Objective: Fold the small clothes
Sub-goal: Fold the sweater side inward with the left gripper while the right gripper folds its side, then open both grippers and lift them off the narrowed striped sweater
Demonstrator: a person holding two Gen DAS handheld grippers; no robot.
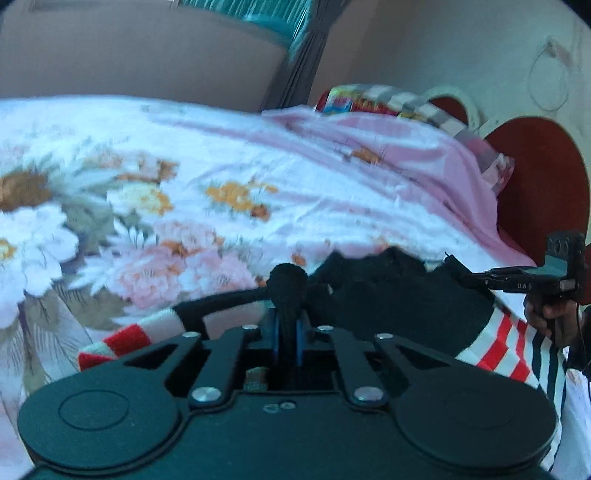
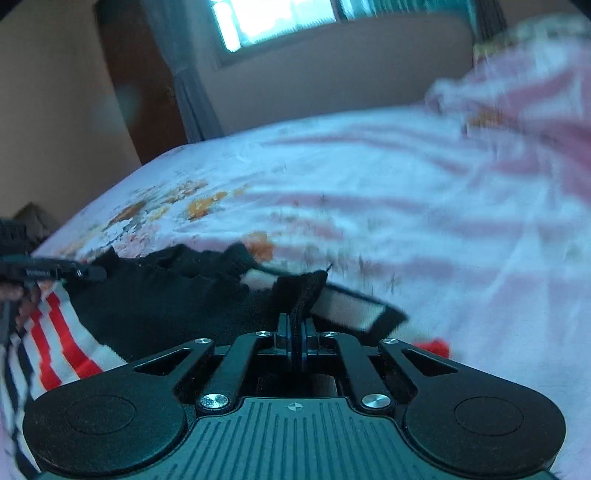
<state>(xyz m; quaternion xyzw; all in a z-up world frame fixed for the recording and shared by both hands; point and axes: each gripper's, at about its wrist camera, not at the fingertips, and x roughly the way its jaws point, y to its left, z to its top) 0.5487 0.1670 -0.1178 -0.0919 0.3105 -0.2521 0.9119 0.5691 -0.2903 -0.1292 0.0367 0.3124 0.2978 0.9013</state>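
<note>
A small garment (image 1: 388,295), black with red, white and dark stripes, lies on the flowered bedsheet (image 1: 221,177) at the bed's near edge. My left gripper (image 1: 286,325) is shut on a bunched fold of its black cloth, which stands up between the blue pads. In the left wrist view my right gripper (image 1: 480,278) pinches the garment's far right edge, with a hand (image 1: 543,314) on its handle. In the right wrist view the right gripper (image 2: 297,332) is shut on a black hem of the garment (image 2: 166,306). My left gripper (image 2: 85,273) grips its left edge.
A pink blanket (image 1: 406,155) is heaped at the back right over patterned pillows (image 1: 369,99), against a red headboard (image 1: 535,184). The bedsheet (image 2: 406,184) stretches away ahead. A window (image 2: 273,18) and a brown door (image 2: 140,92) are in the far wall.
</note>
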